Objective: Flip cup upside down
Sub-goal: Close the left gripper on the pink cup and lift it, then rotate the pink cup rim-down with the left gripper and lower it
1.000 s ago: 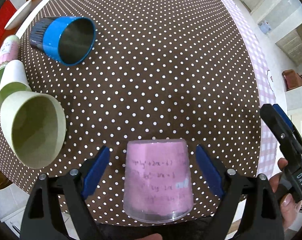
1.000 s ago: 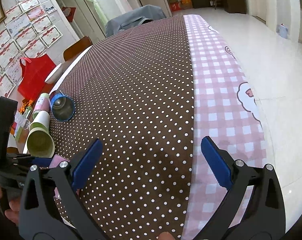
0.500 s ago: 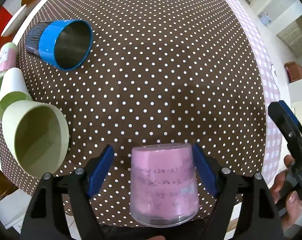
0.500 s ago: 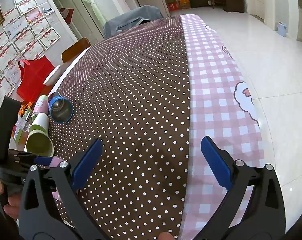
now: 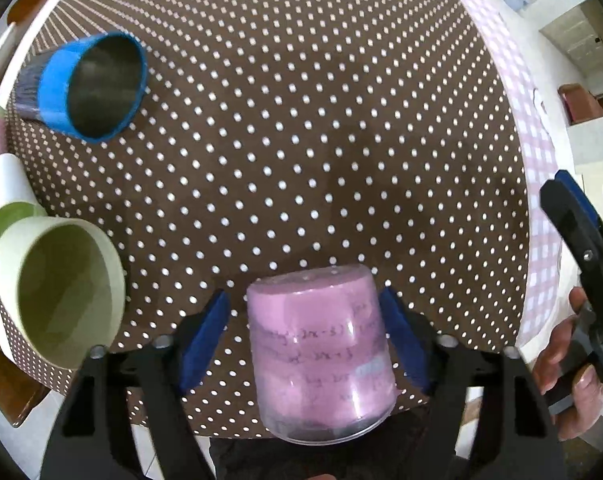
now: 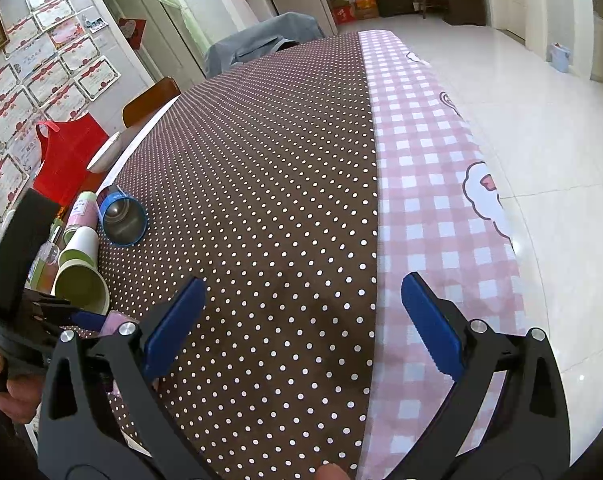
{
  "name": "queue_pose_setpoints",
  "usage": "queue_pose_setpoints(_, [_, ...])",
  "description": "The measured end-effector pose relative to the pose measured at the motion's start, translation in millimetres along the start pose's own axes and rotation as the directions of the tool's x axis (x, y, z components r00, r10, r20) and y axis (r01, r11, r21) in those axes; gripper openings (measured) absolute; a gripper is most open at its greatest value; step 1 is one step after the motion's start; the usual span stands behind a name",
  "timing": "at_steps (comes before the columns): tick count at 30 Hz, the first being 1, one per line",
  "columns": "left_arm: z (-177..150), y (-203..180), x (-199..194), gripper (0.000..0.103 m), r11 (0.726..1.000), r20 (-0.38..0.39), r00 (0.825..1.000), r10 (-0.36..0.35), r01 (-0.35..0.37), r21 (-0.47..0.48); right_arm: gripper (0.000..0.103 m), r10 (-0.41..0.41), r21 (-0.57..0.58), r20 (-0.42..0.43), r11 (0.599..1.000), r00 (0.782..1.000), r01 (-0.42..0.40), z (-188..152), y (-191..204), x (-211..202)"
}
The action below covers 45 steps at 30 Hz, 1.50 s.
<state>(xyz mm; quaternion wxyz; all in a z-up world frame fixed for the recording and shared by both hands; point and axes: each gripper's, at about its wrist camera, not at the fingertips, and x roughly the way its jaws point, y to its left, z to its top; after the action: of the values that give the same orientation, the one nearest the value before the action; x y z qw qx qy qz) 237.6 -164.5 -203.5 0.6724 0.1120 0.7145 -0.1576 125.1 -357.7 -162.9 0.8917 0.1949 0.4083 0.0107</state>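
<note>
A pink cup (image 5: 321, 352) with faint writing sits between the two blue pads of my left gripper (image 5: 303, 340), at the near edge of the brown dotted table. Its closed base points away from me and its clear rim is toward the camera. The right pad touches the cup's side and the left pad stands a small gap off. A sliver of the pink cup (image 6: 115, 322) shows in the right wrist view. My right gripper (image 6: 301, 320) is open and empty above the table, where brown cloth meets pink check cloth.
A blue steel cup (image 5: 89, 88) lies on its side at the far left. Two pale green paper cups (image 5: 57, 292) lie on their sides at the left edge, with a pink and green tube (image 6: 81, 208) behind them. The table edge is just below the pink cup.
My left gripper's jaws have narrowed around the pink cup. The view has shifted slightly, so the cup sits more to the right. The right gripper has barely moved.
</note>
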Motion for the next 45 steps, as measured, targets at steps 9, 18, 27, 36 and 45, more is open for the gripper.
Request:
queue_pose_setpoints(9, [12,-3,-5,0.061,0.999,0.044,0.999,0.012,-0.013,0.043,0.097,-0.008,0.006,0.006,1.000,1.000,0.008,-2,-1,-5])
queue_pose_setpoints(18, [5,-10,-37,0.060,0.993,0.382,0.921,0.076,-0.105,0.054,0.097,-0.016,-0.004,0.009,1.000,1.000,0.016,-7,4,-9])
queue_pose_setpoints(27, [-31,-7,-46,0.060,0.978,0.759,0.632,0.155,-0.206,-0.028,0.097,-0.048,-0.032,0.028,0.998,0.998,0.048,-21,21,-19])
queue_pose_setpoints(36, [-86,-3,-32,0.060,0.986,0.918,0.381,0.108,-0.160,-0.050,0.097,-0.096,-0.070,0.083,0.992,0.992,0.102,-38,46,-40])
queue_pose_setpoints(45, [-106,-1,-19,0.060,0.987,0.934,0.337,0.120,-0.146,-0.074,0.097,-0.085,-0.153,0.149,0.982,0.985,0.108,-45,84,-60])
